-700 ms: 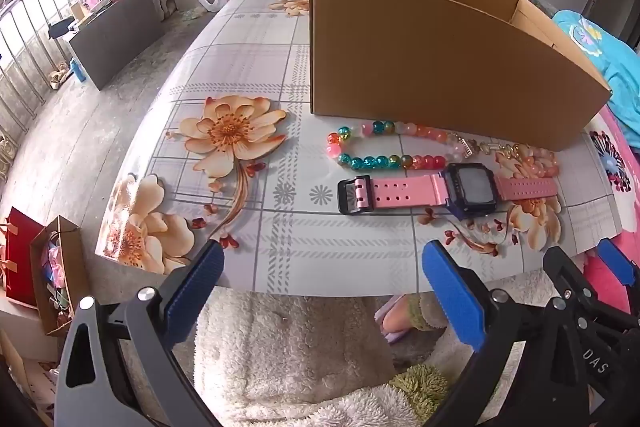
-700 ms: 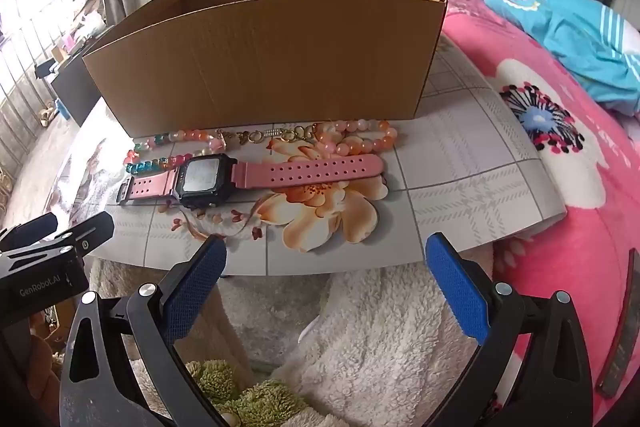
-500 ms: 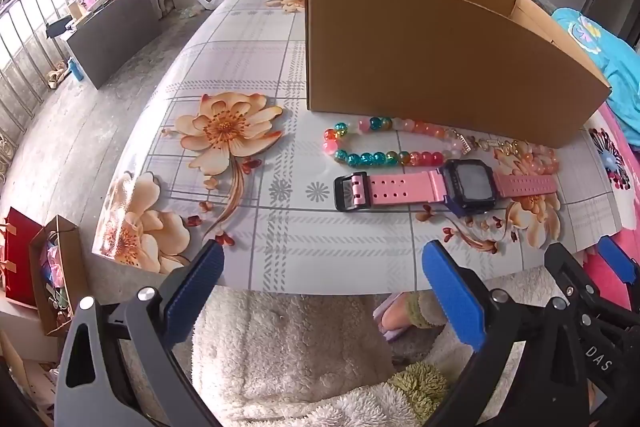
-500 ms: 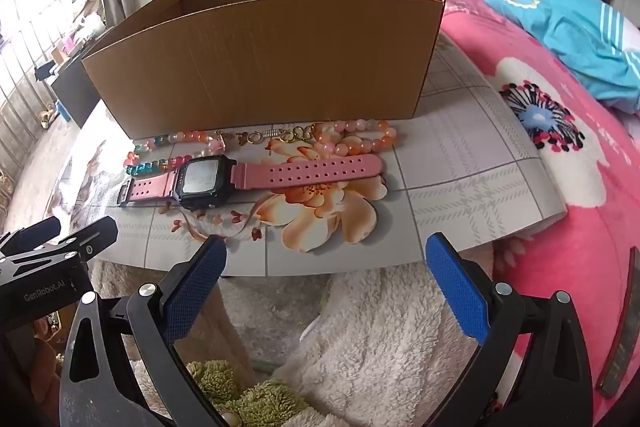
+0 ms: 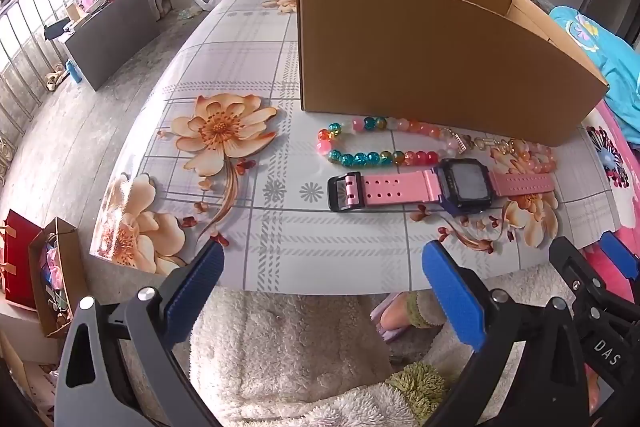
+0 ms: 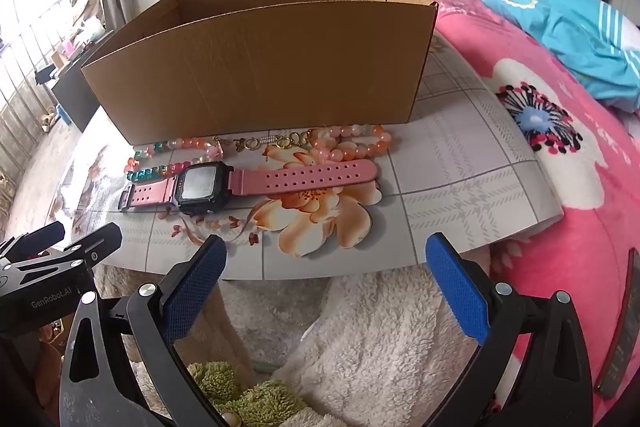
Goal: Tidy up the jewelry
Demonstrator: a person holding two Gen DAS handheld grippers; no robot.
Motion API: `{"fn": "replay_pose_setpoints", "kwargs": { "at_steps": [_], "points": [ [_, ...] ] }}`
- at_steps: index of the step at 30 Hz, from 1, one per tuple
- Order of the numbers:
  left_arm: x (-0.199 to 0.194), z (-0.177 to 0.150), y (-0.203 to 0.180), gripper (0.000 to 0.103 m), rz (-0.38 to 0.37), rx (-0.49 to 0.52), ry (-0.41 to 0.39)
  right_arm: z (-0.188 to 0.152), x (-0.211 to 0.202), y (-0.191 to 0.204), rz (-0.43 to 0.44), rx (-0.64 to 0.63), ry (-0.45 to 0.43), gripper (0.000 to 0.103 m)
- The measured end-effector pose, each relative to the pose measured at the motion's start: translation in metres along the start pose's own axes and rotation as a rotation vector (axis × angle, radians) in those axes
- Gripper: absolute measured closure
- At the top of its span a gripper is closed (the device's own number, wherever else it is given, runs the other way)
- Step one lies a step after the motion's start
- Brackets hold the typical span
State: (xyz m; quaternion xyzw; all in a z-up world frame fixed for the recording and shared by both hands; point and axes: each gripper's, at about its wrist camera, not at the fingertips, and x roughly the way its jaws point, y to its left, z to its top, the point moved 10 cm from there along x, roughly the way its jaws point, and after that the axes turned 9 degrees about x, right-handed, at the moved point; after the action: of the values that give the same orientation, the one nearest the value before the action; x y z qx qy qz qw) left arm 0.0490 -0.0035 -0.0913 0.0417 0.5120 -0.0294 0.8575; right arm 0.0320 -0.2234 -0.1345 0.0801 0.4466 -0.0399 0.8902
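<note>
Both the left gripper and right gripper hang spread wide, holding nothing. Judging by the layout, the pink watch just before the cardboard box goes first: pinch across its strap, clear of the beads behind.

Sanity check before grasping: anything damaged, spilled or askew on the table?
Only the cardboard box: its back rim is ragged, as if torn. The pink watch lies flat with its strap open, and the bead bracelets and gold chain lie along the box front, unspilled. Both grippers are open and empty.

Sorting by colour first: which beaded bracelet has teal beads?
The multicoloured bracelet at the watch's buckle end; the other bracelet is all peach-pink.
</note>
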Motion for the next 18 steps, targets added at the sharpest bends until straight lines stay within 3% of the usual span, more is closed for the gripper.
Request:
{"fn": "replay_pose_setpoints", "kwargs": {
  "at_steps": [18],
  "points": [
    [0.0006,-0.0005,0.0015,0.006,-0.001,-0.003,0.001,0.0022,-0.0047,0.0027,0.004,0.000,-0.003,0.007]
  ]
}}
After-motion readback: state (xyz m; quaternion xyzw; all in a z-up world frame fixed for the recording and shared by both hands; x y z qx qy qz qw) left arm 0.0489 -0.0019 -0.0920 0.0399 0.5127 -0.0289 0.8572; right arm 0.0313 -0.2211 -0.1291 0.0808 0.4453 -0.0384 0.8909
